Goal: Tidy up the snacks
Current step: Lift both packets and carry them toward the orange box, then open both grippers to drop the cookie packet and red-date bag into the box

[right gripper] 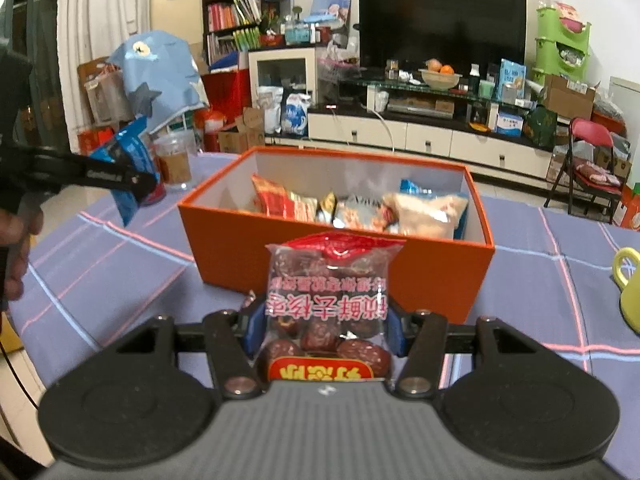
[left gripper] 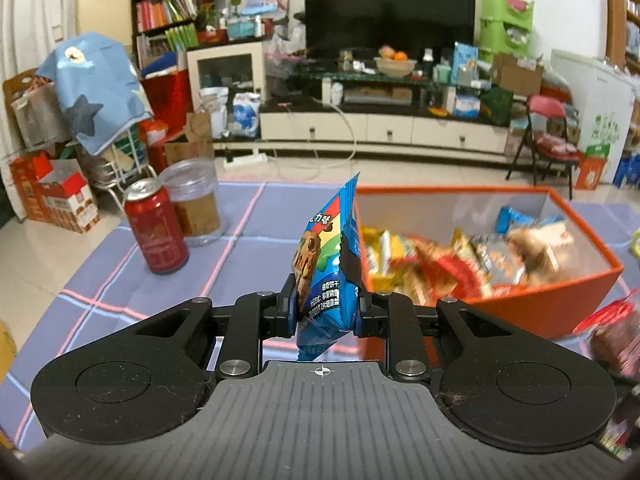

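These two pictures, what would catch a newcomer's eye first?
The bright orange box in the middle of the checked tablecloth, half full of snack packets. Each gripper grips a snack before it: the left gripper a blue cookie packet, the right gripper a clear bag of red dates.

Blue cookie packet (left gripper: 326, 264) upright — date bag (right gripper: 328, 304) flat.
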A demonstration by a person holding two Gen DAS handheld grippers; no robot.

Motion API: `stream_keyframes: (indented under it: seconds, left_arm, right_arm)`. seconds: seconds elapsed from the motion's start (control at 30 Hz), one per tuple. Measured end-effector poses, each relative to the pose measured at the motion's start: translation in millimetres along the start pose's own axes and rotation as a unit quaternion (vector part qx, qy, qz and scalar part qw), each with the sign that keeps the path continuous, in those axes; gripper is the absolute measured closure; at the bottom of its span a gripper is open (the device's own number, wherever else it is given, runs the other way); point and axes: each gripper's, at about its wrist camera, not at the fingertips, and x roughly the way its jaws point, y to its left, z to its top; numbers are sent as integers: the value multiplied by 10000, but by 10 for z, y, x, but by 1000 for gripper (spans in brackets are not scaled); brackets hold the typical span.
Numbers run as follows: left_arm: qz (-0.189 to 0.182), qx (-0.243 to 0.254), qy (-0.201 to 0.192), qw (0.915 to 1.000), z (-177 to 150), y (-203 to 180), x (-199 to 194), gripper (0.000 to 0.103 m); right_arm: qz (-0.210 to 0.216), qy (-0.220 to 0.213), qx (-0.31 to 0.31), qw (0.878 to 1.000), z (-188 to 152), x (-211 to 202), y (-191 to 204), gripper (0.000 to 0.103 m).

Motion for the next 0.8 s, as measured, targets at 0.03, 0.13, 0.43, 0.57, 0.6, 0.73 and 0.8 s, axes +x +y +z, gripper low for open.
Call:
stream_keyframes:
  seconds: [0.03,0.13,0.43,0.57,0.6,0.73,0.8]
  left_arm:
    - [-16,-20,-35,10000,28,-22,-8,103]
    - [-81,-62,-78,9999,98,-97,-1,103]
    - [-345,-233,37,9991,218,-345,161,103]
    - [-364,-269,-16,9990,281,-406,212,103]
    - [-370,-275,-19,9989,290,-407,222,103]
    - [-421,-425,45,9982,312,-380,315,103]
    - [-484,-432,75,9979,338,-384,380,103]
  right_arm:
    - [4,-14,5,10000,13,-2,7,47]
    - [4,-44,20,10000,43,0,29,46]
    - [-62,-223,116,9997,167,-56,-1,47]
    - [-212,-433,189,9987,351,-95,-122,47]
    - [-256,-480,230,9983,410,-93,-171,47]
    - [-302,-639,640,9954,685,76,-416,46]
    - [-288,-653,742,9947,800,232,-484,46]
